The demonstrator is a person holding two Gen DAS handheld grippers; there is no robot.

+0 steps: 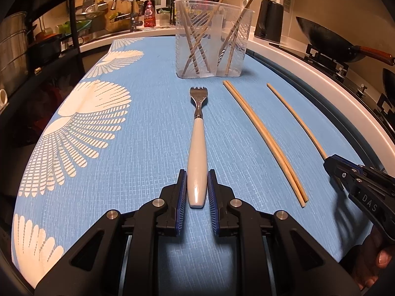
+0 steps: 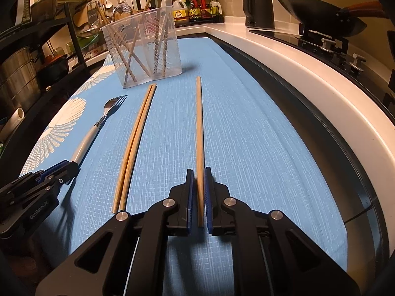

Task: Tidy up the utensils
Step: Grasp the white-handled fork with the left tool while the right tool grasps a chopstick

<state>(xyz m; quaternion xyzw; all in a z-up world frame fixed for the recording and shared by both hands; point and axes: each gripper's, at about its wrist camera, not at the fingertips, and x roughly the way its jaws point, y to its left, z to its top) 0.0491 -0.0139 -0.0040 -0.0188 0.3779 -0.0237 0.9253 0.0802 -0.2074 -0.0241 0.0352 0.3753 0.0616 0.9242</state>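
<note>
A white-handled fork lies on the blue cloth, tines toward a clear plastic utensil holder that holds several chopsticks. My left gripper has its jaws closed against the fork's handle end. A pair of chopsticks lies to the right of the fork. A single chopstick lies further right, and my right gripper is shut on its near end. The fork, the pair and the holder also show in the right wrist view.
The blue cloth with white fan prints covers the table. A white counter runs along the right with a wok on a stove and a black kettle. A dark shelf with pots stands at the left.
</note>
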